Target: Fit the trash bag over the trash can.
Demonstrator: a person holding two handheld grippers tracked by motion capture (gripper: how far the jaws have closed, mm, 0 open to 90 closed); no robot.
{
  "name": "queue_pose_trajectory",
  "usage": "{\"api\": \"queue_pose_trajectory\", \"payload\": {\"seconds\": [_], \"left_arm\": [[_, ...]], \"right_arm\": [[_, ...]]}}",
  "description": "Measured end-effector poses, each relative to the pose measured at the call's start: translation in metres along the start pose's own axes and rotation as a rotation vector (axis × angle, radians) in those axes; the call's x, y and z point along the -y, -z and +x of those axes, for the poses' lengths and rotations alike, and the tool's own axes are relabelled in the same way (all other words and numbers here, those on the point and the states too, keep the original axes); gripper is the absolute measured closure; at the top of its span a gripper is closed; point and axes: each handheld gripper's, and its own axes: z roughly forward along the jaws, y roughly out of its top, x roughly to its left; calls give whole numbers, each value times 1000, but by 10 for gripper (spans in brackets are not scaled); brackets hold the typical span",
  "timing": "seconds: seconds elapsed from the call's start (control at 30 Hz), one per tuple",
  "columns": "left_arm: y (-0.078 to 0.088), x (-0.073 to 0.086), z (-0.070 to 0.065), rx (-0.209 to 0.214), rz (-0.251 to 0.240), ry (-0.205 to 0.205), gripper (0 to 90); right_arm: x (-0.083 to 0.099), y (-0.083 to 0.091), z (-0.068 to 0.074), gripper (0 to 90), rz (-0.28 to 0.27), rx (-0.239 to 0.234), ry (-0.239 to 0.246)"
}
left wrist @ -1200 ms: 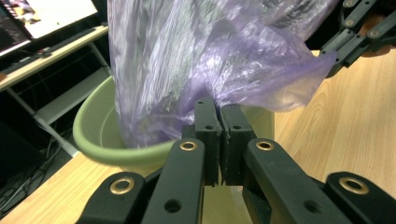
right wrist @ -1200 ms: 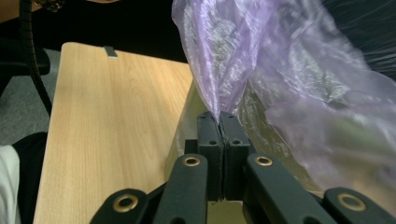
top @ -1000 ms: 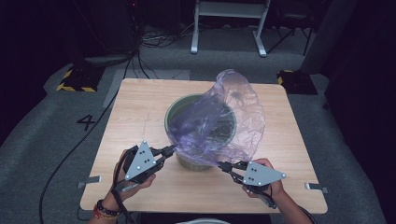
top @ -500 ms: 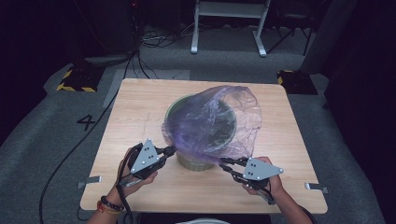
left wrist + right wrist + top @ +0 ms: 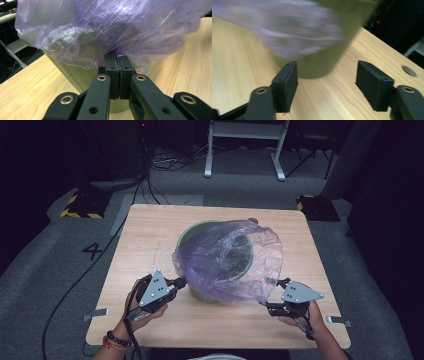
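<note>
The purple bag (image 5: 227, 260) drapes over the green bin (image 5: 216, 292) mid-tabletop (image 5: 150, 232), hiding its rim, left tongs (image 5: 116, 58) clamped on its edge, right tongs (image 5: 325, 82) just opened, empty, bag blurred beyond.

**Bin and bag block the middle; table edges open**

The green bin (image 5: 220, 270) stands mid-table, and the purple bag (image 5: 230, 255) billows over its mouth and spills toward the near right, barring any reach across. The wooden table (image 5: 150, 235) lies bare to the left, right and behind. In the right gripper view, open wood stretches between the jaws.
</note>
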Motion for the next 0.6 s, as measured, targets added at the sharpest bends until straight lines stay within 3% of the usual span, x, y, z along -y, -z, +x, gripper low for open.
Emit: {"api": "queue_pose_trajectory", "payload": {"seconds": [0.17, 0.33, 0.47, 0.6], "left_arm": [[-1, -1, -1, 2, 0, -1, 864], [-1, -1, -1, 5, 4, -6, 832], [0, -2, -2, 4, 2, -2, 746], [4, -3, -3, 2, 9, 9, 564]], "right_arm": [[8, 15, -20, 278, -27, 1, -116], [3, 31, -35, 274, -70, 45, -161], [-8, 42, -46, 284, -141, 78, -194], [-23, 49, -50, 289, -183, 89, -179]]}}
